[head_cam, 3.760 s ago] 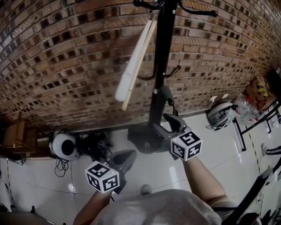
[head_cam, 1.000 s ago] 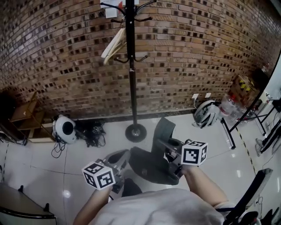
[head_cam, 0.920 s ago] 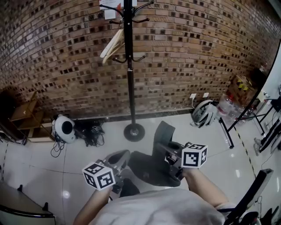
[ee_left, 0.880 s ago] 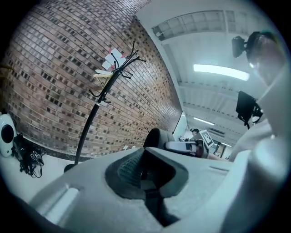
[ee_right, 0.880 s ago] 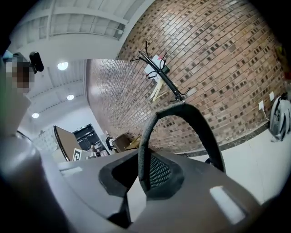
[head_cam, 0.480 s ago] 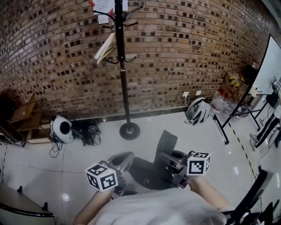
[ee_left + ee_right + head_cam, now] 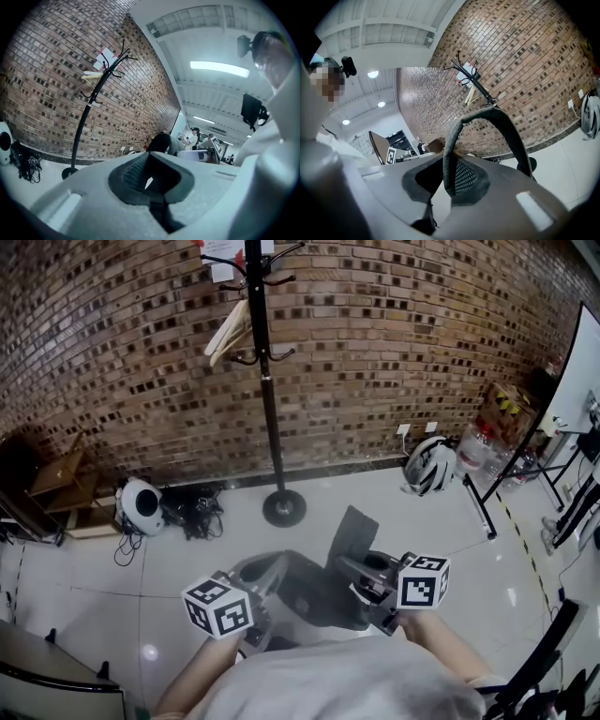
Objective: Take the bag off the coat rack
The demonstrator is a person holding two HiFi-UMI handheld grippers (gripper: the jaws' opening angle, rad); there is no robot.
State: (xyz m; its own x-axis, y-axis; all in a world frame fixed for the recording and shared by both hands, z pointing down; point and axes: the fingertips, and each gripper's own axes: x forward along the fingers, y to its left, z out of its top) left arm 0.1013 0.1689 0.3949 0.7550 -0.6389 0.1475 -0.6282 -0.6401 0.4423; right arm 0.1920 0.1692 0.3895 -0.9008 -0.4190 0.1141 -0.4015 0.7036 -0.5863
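Right tool (image 7: 449, 183) tight on bag strap (image 7: 487, 117); left tool (image 7: 151, 180) seemingly closed; coat rack (image 7: 267, 381) beyond.

One coat rack (image 7: 265, 381), one grey bag (image 7: 314, 594), two claws (image 7: 270, 570) (image 7: 356, 570), two white helmets (image 7: 141, 505) (image 7: 429, 465) (one left of the rack, one right).

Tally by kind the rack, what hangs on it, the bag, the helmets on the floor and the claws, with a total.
Coat rack: 1
Wooden hanger: 1
Grey bag: 1
White helmets: 2
Left claw, right claw: 2
Total: 7
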